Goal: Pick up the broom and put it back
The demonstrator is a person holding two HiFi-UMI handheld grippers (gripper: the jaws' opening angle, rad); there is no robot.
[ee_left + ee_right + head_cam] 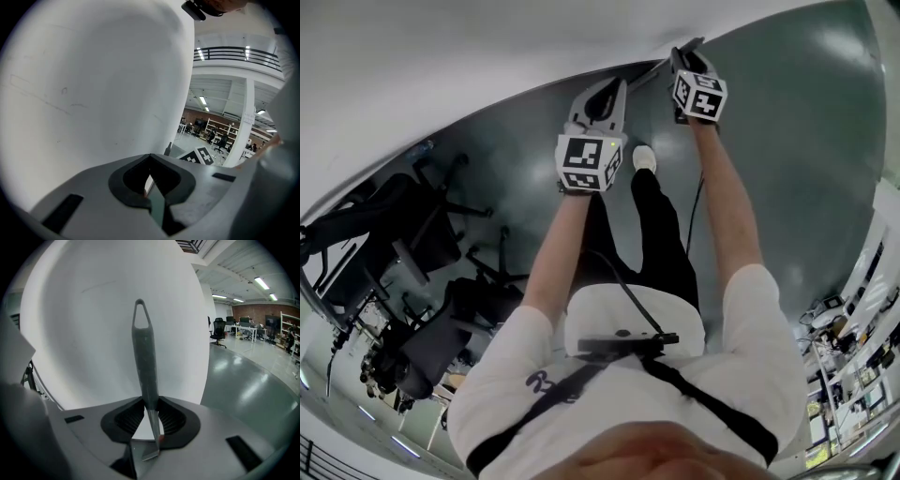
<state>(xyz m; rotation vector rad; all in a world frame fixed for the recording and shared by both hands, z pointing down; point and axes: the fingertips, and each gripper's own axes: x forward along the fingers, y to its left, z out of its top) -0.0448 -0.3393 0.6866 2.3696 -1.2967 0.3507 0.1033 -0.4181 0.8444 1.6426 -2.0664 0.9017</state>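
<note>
No legible text or signs

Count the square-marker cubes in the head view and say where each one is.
2. The left cube sits on the left gripper, near picture centre; the right cube sits on the right gripper, higher and to the right. None seem hidden.

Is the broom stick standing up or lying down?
Standing up: the broom stick rises straight by the white wall, loop end on top, its lower part between the right gripper's jaws.
</note>
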